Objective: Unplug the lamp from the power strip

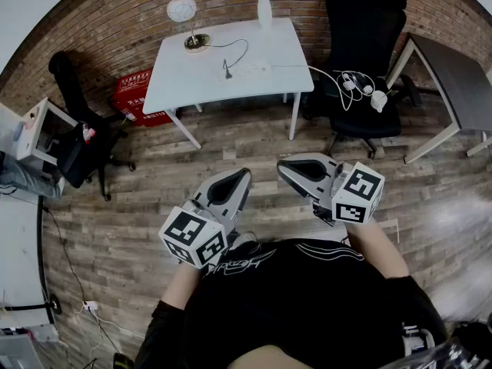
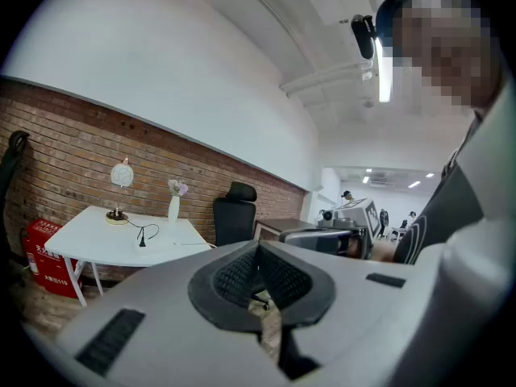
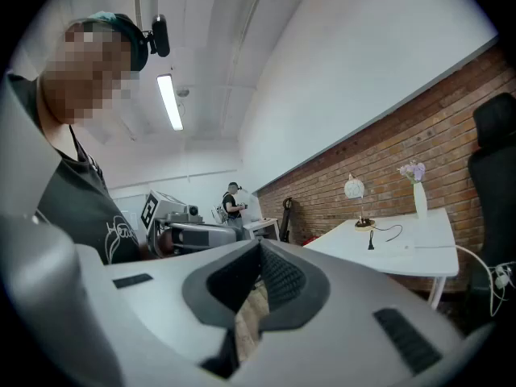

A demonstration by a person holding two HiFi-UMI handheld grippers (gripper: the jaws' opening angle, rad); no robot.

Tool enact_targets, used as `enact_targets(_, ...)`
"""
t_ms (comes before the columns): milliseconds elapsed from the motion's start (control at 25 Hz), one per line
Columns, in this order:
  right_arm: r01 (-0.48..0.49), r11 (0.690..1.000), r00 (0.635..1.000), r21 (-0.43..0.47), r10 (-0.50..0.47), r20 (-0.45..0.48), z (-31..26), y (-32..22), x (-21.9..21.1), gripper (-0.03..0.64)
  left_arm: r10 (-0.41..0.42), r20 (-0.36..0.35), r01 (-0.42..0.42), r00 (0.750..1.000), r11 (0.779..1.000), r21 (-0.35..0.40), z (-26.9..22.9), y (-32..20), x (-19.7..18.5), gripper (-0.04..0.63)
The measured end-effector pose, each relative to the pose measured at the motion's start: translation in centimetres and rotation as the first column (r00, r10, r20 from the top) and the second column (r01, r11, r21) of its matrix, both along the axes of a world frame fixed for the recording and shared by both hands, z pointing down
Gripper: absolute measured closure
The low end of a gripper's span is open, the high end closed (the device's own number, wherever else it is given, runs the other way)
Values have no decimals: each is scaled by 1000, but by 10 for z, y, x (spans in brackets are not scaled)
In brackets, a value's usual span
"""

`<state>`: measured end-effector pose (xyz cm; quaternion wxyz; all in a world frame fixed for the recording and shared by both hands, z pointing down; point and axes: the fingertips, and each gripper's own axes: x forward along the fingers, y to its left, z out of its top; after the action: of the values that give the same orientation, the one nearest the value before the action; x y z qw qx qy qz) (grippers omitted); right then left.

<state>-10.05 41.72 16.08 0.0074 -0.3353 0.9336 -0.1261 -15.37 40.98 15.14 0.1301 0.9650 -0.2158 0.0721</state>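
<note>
- Lamp (image 1: 182,8) stands at the counter's (image 1: 184,91) far left corner, against the brick wall. Its dark cord (image 1: 238,46) loops across the top to a black plug (image 1: 227,71).
- That plug sits in the white power strip (image 1: 250,70), which lies flat near the middle of the counter, its length running across the counter toward the right edge.
- From the left gripper view the plug appears to stand upright out of the strip, so I judge the pull should go straight up off the counter.
- My left gripper (image 1: 231,187) is closed on nothing, its jaws meeting at the tip. It is held well short of the counter's near edge, over the wooden floor.
- My right gripper (image 1: 304,167) is likewise closed and empty, also well back from the counter's near edge and opposite its right end.
- What the coming move turns on: the plug lies straight ahead of the left gripper and off to the left of the right one, so I judge the left the better placed to take it.
- Both grippers must first cross the open floor to the counter, and the one that takes the plug must spread its jaws.
- The strip looks light. I would expect it to lift with the plug unless the other gripper pins it to the counter.
</note>
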Motion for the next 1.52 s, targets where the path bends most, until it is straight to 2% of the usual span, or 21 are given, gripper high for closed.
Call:
enact_targets(480, -22, 1000, 1000, 15, 22, -10, 1, 6, 22, 620, 14, 8, -14, 1000, 1000, 9, 3, 3, 21, 592)
enact_targets(760, -64, 997, 997, -51, 62, -37, 20, -3, 36, 620, 26, 11, -26, 1000, 999, -23, 15, -5, 26, 592)
enact_targets(960, -95, 993, 995, -74, 93, -23, 28, -18, 47, 620, 37, 7, -37, 999, 998, -48, 26, -23, 30, 592)
enact_targets(1200, -105, 990, 994, -97, 103, -21, 41, -62, 59, 620, 47, -2, -47, 999, 997, -68, 38, -72, 42, 592)
enact_targets(1520, -103, 984, 995, -147, 102, -14, 60, -179, 83, 620, 54, 18, -52, 998, 994, -100, 56, -193, 71, 592)
